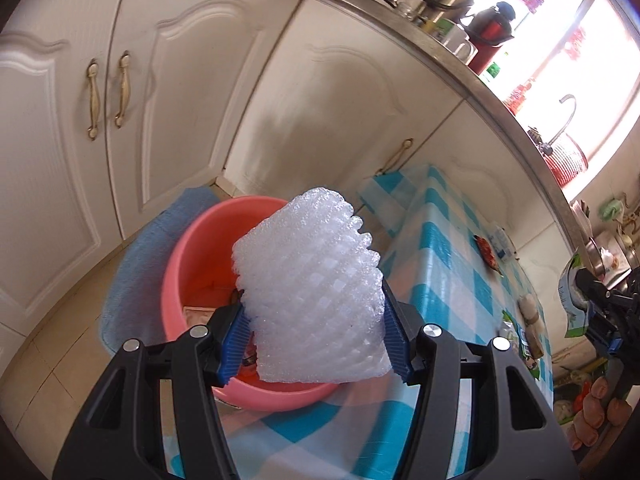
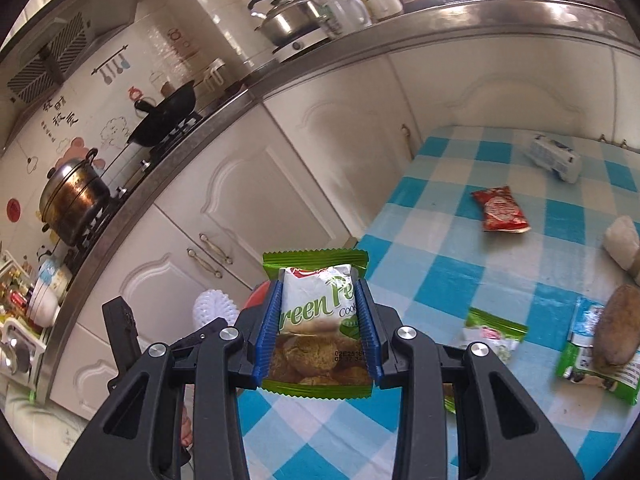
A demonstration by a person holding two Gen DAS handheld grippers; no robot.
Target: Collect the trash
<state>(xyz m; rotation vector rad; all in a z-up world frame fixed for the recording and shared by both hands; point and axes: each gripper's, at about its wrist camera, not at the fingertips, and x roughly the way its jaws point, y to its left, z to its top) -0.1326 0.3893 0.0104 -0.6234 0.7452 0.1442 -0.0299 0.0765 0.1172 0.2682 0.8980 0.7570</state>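
A pink basin (image 1: 200, 280) sits at the near end of the table (image 1: 452, 264), which is covered in a blue-and-white checked cloth, with white cabinet doors (image 1: 168, 92) just behind it. Inside the basin a few flat scraps lie on the bottom, mostly hidden by what hangs in front; what they are cannot be told.

The left gripper (image 1: 316, 344) clamps a white foam net sleeve (image 1: 316, 292) between its blue ribbed pads, jaws about half apart and pressing on both sides of the foam. The sleeve stands up from the pads and hangs over the basin's near rim, half covering its opening.

The right gripper (image 2: 318, 332) is closed on a green cookie packet (image 2: 318, 320), the pads pinching its long edges so that the wrapper bows between them. The packet is held above the table's edge, on the basin side; a sliver of pink rim and the white foam show just behind it in the right wrist view.

Further along the table from the basin lie more wrappers: a red sachet (image 2: 500, 210), a small green-and-white wrapper (image 2: 494, 330), a white-and-blue packet (image 2: 554, 158) near the far end, and a green bag (image 2: 592, 356) with a brown, potato-like lump (image 2: 618, 326) resting on it.
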